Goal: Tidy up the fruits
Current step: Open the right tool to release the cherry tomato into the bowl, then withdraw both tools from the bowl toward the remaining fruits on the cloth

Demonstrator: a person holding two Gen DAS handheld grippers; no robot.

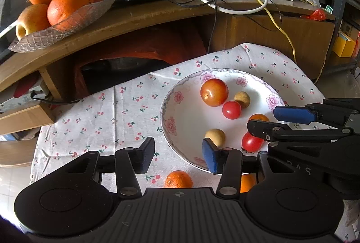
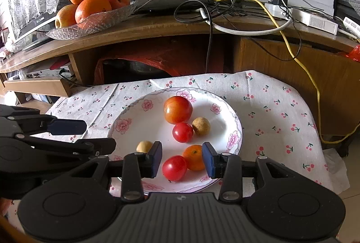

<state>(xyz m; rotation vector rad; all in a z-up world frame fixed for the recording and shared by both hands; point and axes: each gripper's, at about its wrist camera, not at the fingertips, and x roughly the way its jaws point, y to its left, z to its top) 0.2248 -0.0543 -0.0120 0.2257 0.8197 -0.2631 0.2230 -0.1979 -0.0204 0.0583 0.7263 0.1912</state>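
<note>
Two grippers, both spread wide with nothing between the pads. Far left of the left wrist view: glass dish (image 1: 67,25) on the wooden shelf, piled with oranges and an apple, likely the big-fruit spot, well apart from the work area. Centre-bottom: left gripper (image 1: 180,154) hangs over the cherry-print cloth (image 1: 101,112) on the desk, lined up above a small orange (image 1: 178,179) sitting off the plate just beside its near rim. My read: the stray is its target, hence the released jaws straddling that line. Right of centre: floral plate (image 1: 180,108) collects the small fruit, namely a large tomato (image 1: 214,92), a cherry tomato (image 1: 231,110) touching it, and two tan round fruits. Right wrist view: right gripper (image 2: 182,158) sits low over the plate's near edge, unclenched, bracketing a second cherry tomato (image 2: 174,168) and a mandarin (image 2: 195,157) that touch each other. Pads flank both, so closing now risks pinching two. Another orange shape under the left gripper's body is too hidden to call.
</note>
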